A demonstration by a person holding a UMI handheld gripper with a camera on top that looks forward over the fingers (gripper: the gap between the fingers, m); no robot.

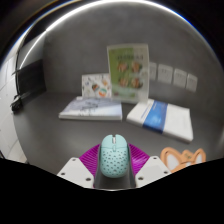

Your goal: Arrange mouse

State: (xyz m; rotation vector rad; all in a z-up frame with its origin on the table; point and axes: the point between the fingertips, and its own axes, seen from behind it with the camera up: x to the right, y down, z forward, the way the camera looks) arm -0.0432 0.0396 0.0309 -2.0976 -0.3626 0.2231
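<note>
A pale mint-green mouse [112, 154] with a perforated shell lies between my two fingers, pointing away from me. My gripper [112, 162] is shut on it: the purple pad [90, 158] on the left finger and the one on the right finger [135, 158] both press against its sides. The mouse's rear end is hidden behind the gripper body. It sits over the grey table [60, 135]; I cannot tell whether it rests on the surface or is held just above it.
A flat open booklet [90, 108] lies beyond on the left, and a blue-and-white book [162, 116] on the right. An upright leaflet [127, 72] stands against the wall. An orange-and-white item [185, 156] lies near right; a black object [28, 80] is far left.
</note>
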